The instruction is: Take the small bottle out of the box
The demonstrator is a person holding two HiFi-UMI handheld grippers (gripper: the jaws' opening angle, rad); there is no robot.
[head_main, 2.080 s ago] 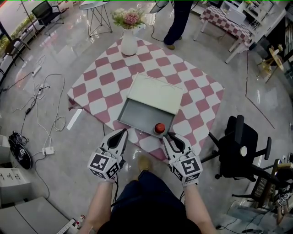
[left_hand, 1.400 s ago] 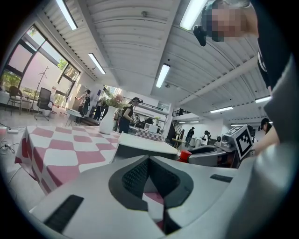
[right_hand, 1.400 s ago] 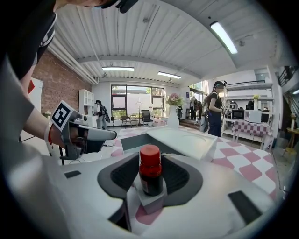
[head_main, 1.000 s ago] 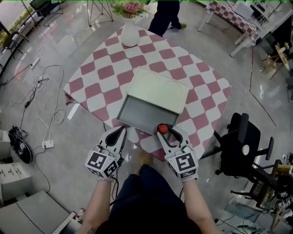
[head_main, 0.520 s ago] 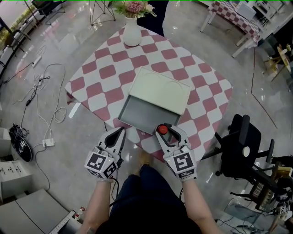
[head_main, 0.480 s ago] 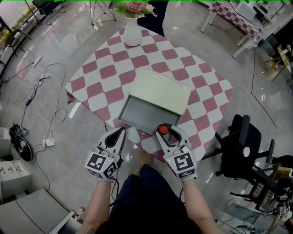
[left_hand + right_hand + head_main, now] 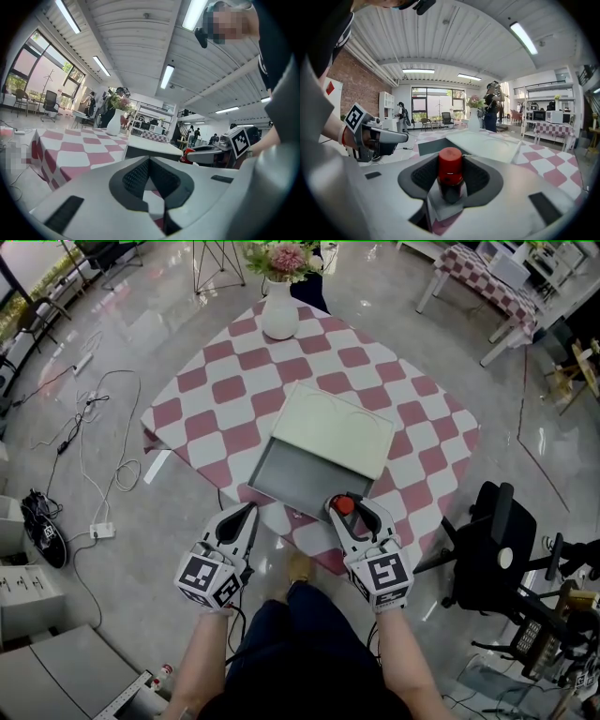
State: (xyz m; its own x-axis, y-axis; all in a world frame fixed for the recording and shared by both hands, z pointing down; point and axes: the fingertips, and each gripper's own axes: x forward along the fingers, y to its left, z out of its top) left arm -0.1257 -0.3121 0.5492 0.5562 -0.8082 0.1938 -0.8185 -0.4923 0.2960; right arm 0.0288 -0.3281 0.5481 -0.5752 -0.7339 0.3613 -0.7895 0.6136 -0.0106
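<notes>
Well, bottle [image 7: 345, 506] held; vase [image 7: 279, 315] stands beyond box [image 7: 295, 479].

Light was bright and even. It came from ceiling strip lights [image 7: 166, 77] and tall windows [image 7: 40, 70]. The polished floor [image 7: 159, 343] threw back pale glare, and shadows were soft. Both gripper views bowed strongly at the edges, with black corners. The left gripper [image 7: 150, 159] blurred close to its lens, while the small bottle [image 7: 450, 171] was sharp.

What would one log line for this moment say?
right gripper: shut on small bottle | left gripper: shut, empty | box: open on checked table
</notes>
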